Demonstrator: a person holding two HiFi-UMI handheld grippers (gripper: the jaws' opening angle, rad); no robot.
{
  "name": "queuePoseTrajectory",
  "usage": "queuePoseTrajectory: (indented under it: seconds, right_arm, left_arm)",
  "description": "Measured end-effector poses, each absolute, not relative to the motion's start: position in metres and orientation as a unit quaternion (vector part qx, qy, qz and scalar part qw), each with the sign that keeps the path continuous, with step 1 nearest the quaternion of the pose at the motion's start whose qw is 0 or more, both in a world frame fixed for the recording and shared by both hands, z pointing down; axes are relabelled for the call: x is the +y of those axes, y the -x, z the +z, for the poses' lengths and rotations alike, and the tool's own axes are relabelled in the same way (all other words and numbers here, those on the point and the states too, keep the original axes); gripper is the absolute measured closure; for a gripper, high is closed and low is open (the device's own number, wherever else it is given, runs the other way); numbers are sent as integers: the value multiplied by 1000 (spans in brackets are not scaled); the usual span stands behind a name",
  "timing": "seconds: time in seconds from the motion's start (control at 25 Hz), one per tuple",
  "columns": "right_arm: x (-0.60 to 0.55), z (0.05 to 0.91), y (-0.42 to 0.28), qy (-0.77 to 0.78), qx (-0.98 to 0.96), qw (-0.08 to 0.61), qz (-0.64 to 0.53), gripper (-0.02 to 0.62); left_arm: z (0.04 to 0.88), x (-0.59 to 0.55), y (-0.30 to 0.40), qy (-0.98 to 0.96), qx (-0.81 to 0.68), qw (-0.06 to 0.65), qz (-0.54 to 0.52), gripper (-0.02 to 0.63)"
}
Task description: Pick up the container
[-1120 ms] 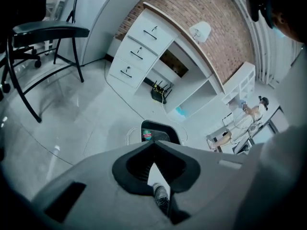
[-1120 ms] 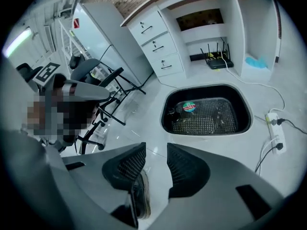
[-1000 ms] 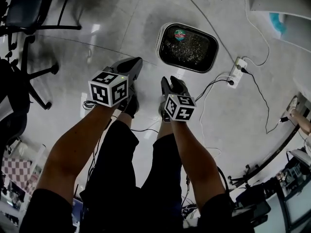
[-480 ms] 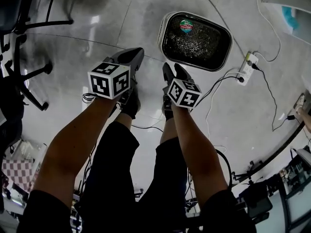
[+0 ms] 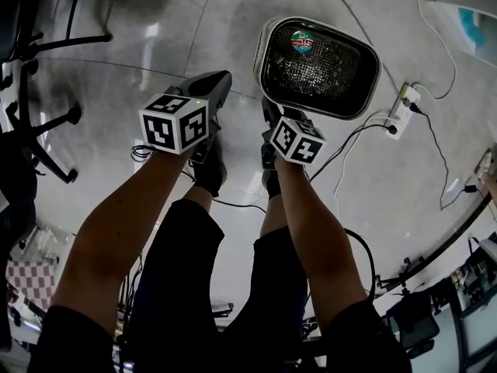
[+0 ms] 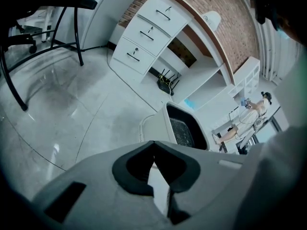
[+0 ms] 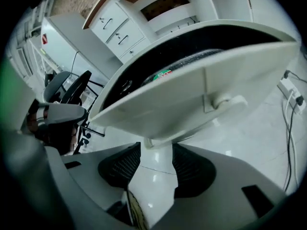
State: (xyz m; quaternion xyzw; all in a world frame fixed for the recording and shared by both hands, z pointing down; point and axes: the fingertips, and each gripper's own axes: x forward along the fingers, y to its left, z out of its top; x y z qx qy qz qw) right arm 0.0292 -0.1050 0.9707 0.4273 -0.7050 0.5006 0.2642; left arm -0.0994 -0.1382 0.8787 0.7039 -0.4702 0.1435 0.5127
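Fingers (image 7: pixel 120 169) of the right gripper (image 7: pixel 156 151) have just been opening around the container's (image 7: pixel 206 80) rim; left gripper's (image 6: pixel 153 145) are together.

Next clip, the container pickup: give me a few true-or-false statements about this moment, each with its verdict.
1. The container stands on the floor. True.
2. The left gripper has its jaws wide apart. False: they are together, with nothing between them.
3. The right gripper is shut on the container's rim. False: its jaws stand apart and have just been opening. The rim lies just past their tips, and only floor shows between the pads.
4. A power strip lies on the floor beside the container. True.
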Motion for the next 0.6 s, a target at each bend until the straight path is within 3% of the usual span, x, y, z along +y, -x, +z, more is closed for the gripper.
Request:
queuePoseTrajectory:
  seconds: [0.32,0.6]
  right_arm:
    - [-113,978,-26,-450,-689,215,526,426]
    - [-108,973,-25,-444,-691,179,542,468]
  left_arm:
    - [892,-143,97,-711,-463,507,150,595]
    - [895,-138,96,-710,-462,511,146,595]
